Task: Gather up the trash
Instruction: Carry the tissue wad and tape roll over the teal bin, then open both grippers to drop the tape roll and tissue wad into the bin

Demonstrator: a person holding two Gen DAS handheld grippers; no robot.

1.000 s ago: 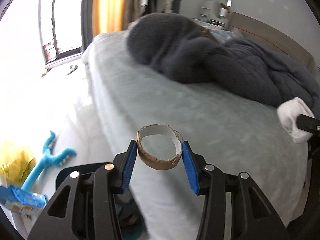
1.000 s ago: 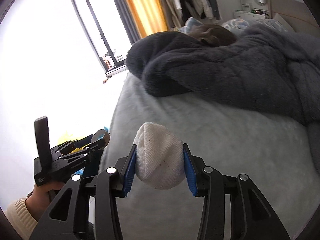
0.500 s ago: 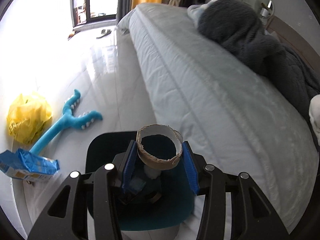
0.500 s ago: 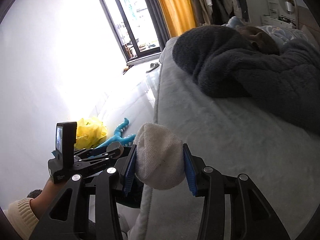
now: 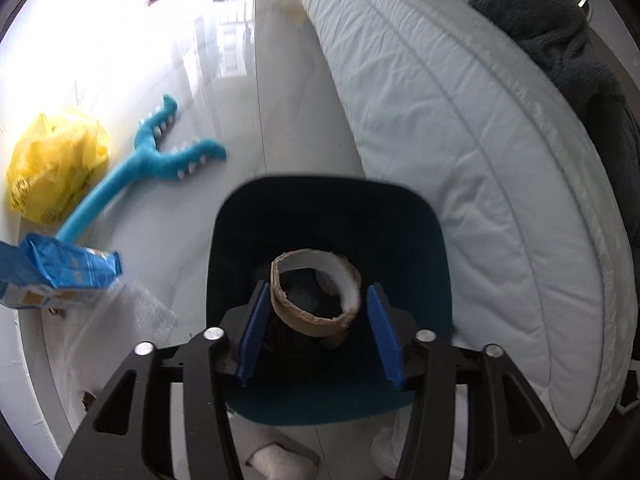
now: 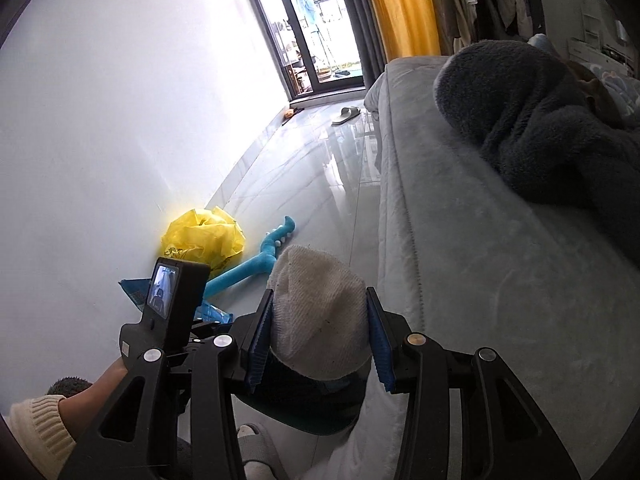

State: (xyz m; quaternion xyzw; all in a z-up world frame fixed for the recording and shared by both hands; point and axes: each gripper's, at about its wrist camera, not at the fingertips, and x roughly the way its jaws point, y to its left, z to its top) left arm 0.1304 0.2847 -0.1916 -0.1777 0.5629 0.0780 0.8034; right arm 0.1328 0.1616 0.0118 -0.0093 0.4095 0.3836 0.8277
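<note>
Left wrist view: the left gripper (image 5: 316, 334) points down over the mouth of the dark teal bin (image 5: 434, 240), which stands on the pale floor (image 5: 240, 100) right beside the mattress (image 5: 460, 128). Its jaws have just been opening, and the cardboard ring (image 5: 312, 320) sits between the blue pads (image 5: 378, 332) with a clear gap on the right side; on the left it looks near or just touching, hard to call. So the ring is loose over the bin, not squeezed. Off to the left lie a yellow plastic bag (image 5: 56, 168), a blue toy (image 5: 148, 164) and a blue packet (image 5: 56, 276).

Right wrist view: the right gripper (image 6: 318, 336) is clamped on a white sock (image 6: 320, 312), both pads pressed into the cloth. The sock is held above the bin's rim (image 6: 304, 420), at the edge of the bed (image 6: 480, 260). Lower left, a hand (image 6: 106, 384) in a cream sleeve holds the other gripper's handle. A dark blanket (image 6: 540, 120) lies heaped on the bed.
</note>
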